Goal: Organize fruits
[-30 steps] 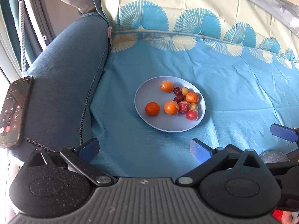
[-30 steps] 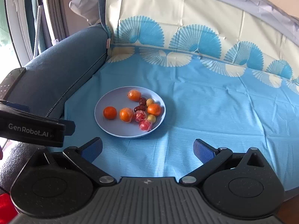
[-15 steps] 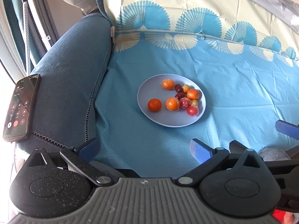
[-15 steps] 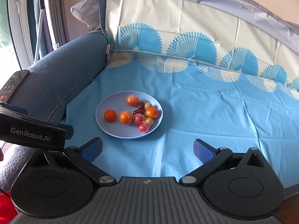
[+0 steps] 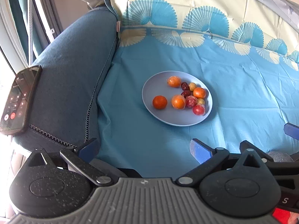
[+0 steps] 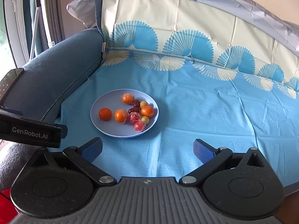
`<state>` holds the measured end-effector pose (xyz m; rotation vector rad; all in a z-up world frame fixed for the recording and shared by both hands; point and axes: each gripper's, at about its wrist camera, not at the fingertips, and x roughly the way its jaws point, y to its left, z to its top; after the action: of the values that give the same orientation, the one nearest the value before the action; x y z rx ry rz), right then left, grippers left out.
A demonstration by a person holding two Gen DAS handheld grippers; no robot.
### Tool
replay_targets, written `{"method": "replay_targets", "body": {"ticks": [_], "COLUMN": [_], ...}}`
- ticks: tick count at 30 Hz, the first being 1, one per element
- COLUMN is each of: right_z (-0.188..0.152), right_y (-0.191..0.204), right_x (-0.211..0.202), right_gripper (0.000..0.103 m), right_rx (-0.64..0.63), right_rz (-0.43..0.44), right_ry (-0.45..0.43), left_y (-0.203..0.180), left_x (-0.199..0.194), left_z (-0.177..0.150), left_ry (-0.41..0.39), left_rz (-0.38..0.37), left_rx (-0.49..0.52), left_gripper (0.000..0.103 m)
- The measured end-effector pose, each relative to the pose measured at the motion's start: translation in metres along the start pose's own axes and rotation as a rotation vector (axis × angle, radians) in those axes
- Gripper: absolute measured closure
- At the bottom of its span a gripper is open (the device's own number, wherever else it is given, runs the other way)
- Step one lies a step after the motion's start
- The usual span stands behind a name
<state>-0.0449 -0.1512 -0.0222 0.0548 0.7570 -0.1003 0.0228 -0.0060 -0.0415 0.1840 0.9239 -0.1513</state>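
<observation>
Resting on the blue patterned cloth that covers the sofa seat, a pale blue plate carries the fruits, near the left armrest. Contents: one bare orange mandarin alone on the left part of the plate; a wrapped mandarin just right of it; another wrapped one at the far side; a fourth toward the right rim. Two dark red dates lie between them, touching each other. Two small yellow fruits sit on the right side. Two red fruits in clear film lie at the near right, one touching the second mandarin. A phone with a lit screen lies on the armrest.

Left hand-held gripper: jaws spread wide, nothing between them, near edge of the seat. Right hand-held gripper: likewise released and empty, well apart from the plate.

Versus one second ago: both views have pulled back and lifted slightly; the plate appears farther off and more of the sofa back shows in the right wrist view. Fruit arrangement unchanged. Jaw spread unchanged on both.
</observation>
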Motion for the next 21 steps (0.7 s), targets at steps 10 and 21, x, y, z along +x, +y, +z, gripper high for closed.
{"method": "replay_targets", "body": {"ticks": [10,21], "right_z": [-0.0004,-0.0008], "right_y": [-0.0022,-0.0019], "right_x": [0.0038,0.0052], "right_gripper": [0.001,0.001], "right_rx": [0.011,0.013], "right_rz": [-0.003,-0.007], "right_ry": [0.012,0.007], "left_y": [0.0037,0.0001], "left_x": [0.005,0.005], "left_z": [0.0011,-0.0008], "left_ry": [0.015,0.011], "left_rz": [0.012,0.033], "left_rx": [-0.003,0.017], "left_gripper": [0.0,0.0]}}
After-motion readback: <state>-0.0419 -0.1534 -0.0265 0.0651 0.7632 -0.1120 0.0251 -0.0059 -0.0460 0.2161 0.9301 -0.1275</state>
